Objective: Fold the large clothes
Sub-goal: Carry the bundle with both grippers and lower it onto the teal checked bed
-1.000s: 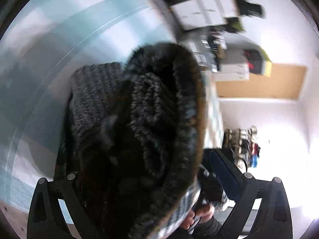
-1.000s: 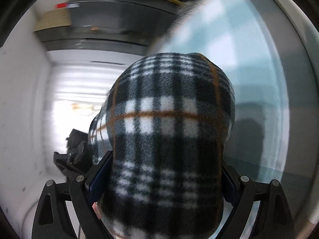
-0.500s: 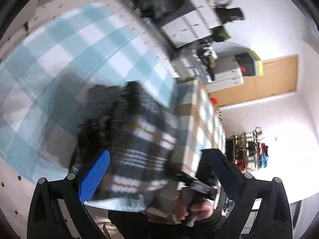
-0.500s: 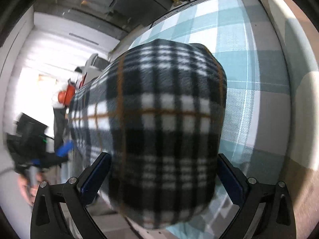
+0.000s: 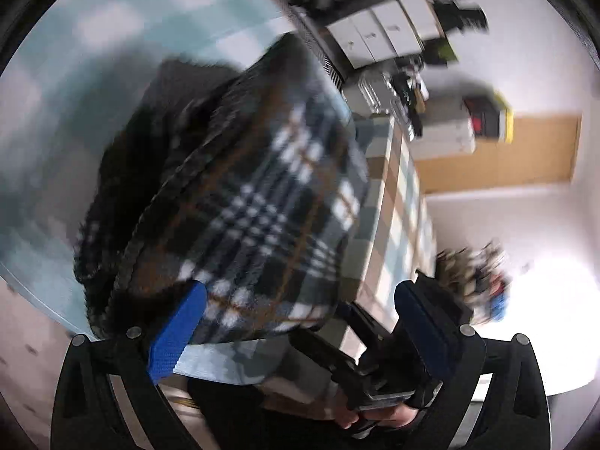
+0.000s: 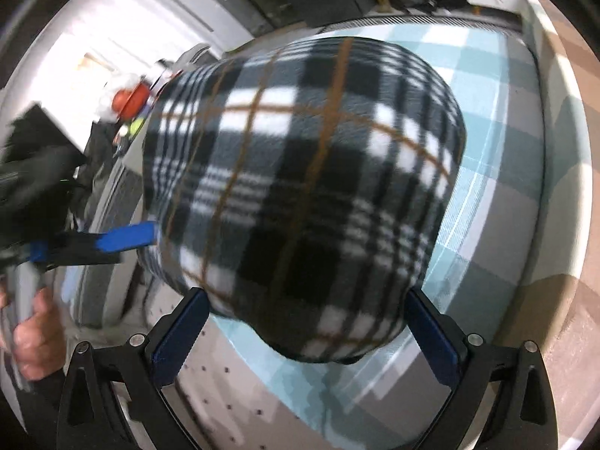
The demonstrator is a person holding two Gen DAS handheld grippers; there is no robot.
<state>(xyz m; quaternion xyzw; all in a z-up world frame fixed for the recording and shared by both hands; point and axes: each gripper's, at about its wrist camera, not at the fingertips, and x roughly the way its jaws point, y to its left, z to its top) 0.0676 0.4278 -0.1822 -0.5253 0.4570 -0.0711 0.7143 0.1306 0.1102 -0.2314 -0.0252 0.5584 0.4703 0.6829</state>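
Note:
A folded black, white and brown plaid fleece garment lies in a thick bundle on the teal checked cover. My left gripper stands open at the bundle's near end, its left pad against the fleece edge. My right gripper is open too, and its blue pads flank the bundle's near end without squeezing it. Seen from the left wrist, the right gripper sits low with a hand on it. One blue finger of the left gripper reaches the bundle's left side.
The cover's edge drops off beside the bundle. White drawers, a wooden door and a blurred cluttered rack stand beyond. An orange object sits at the far left. A hand shows low on the left.
A second ago the fleece filled both views and sat tight between the right pads. Both grippers have since drawn back, the right view has rolled, and the bundle now rests on the cover.

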